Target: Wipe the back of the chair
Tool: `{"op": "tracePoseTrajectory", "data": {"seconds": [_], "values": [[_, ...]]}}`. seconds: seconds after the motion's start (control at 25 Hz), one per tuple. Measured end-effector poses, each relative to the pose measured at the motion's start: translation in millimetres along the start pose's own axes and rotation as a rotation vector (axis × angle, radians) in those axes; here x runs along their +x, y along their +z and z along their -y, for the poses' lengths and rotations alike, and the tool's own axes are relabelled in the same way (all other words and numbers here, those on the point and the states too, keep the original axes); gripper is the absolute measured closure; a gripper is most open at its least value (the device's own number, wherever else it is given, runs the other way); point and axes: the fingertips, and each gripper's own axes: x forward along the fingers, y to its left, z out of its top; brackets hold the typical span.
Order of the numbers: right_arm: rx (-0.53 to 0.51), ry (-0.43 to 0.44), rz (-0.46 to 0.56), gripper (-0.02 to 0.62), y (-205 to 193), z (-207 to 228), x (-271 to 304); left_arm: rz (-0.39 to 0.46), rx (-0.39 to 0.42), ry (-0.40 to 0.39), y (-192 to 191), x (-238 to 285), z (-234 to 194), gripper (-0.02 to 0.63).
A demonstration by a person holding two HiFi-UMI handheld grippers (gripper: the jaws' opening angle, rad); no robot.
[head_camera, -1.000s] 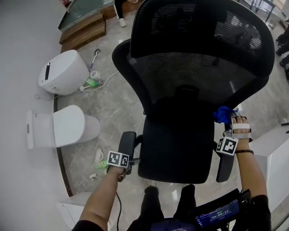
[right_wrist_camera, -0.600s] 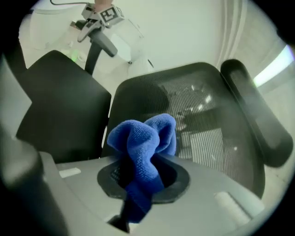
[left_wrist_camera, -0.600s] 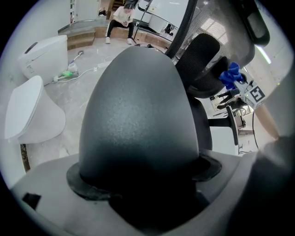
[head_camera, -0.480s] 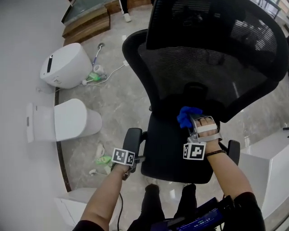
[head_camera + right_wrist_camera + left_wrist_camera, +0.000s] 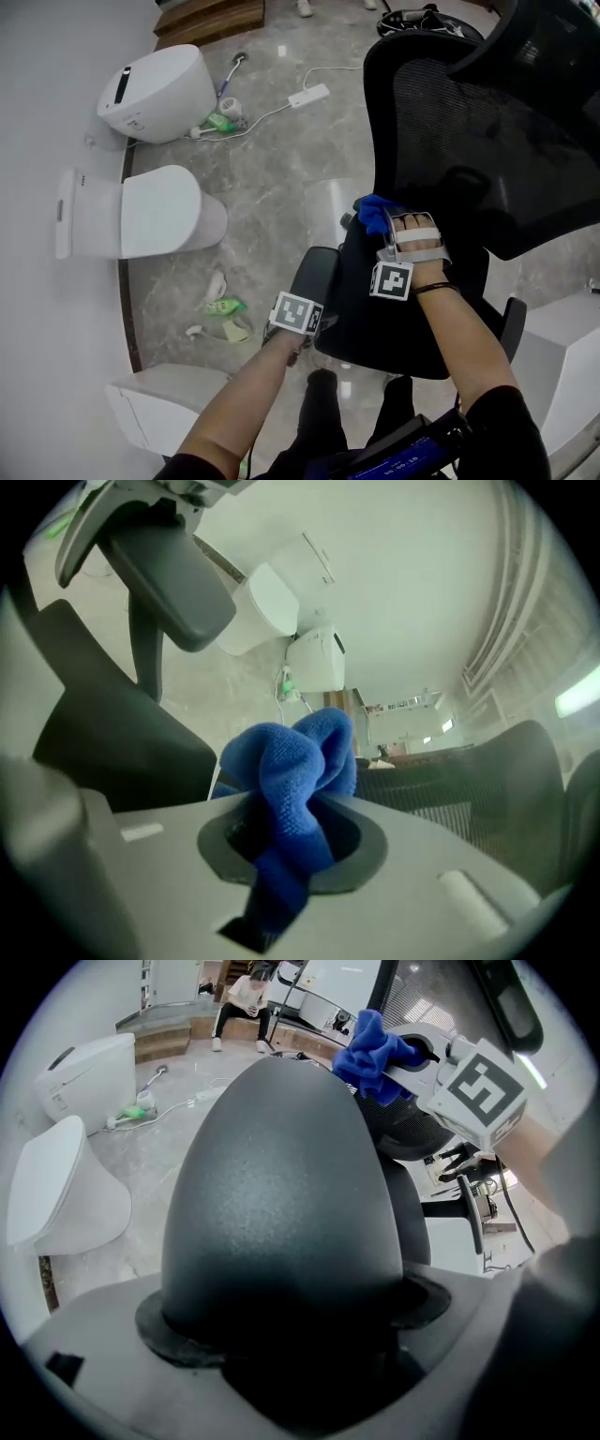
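The black office chair's mesh back (image 5: pixel 478 131) rises at the upper right of the head view. My right gripper (image 5: pixel 382 223) is shut on a bunched blue cloth (image 5: pixel 374 212), which sits at the lower left edge of the back, just above the seat (image 5: pixel 394 328). In the right gripper view the cloth (image 5: pixel 291 771) bulges from between the jaws, with the mesh (image 5: pixel 487 771) to the right. My left gripper (image 5: pixel 306 323) is shut on the chair's left armrest (image 5: pixel 314 277); its dark pad (image 5: pixel 277 1176) fills the left gripper view. The cloth (image 5: pixel 373 1046) also shows there.
Two white toilets (image 5: pixel 155 84) (image 5: pixel 141 220) stand on the grey tiled floor at the left. A power strip with cable (image 5: pixel 309 95) and small bottles (image 5: pixel 220 307) lie on the floor. A white unit (image 5: pixel 561 347) stands at the right, wooden steps (image 5: pixel 208 14) at the top.
The chair has swung so its back now faces more to the right. My right gripper carried the blue cloth from the chair's right side across to the lower left of the back.
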Motion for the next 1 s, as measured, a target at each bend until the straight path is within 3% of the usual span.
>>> {"op": "tracePoseTrajectory", "data": {"seconds": [0.16,0.56,0.72,0.8,0.88,1.0], "values": [[0.003,0.009,-0.041,0.528,-52.7,-8.7,-10.1,-0.006,-0.007,0.002,-0.1,1.1,-1.7,0.083],[-0.063,0.087,-0.263,0.529,-283.4,-63.1,-91.1,-0.011,-0.017,0.003,1.5,2.4,1.7,0.083],[-0.021,0.085,-0.289,0.529,-329.7,-72.5,-118.1,-0.013,-0.024,0.003,1.1,1.9,3.9,0.083],[0.051,0.095,-0.306,0.529,-340.3,-73.6,-125.6,-0.013,-0.029,0.004,1.5,3.1,5.7,0.083],[0.192,0.133,-0.333,0.529,-344.0,-71.6,-131.2,-0.012,-0.036,0.004,1.7,4.9,7.4,0.081],[0.597,0.242,-0.245,0.529,-304.5,-66.7,-135.3,-0.012,-0.034,0.009,2.1,2.4,7.3,0.081]]}}
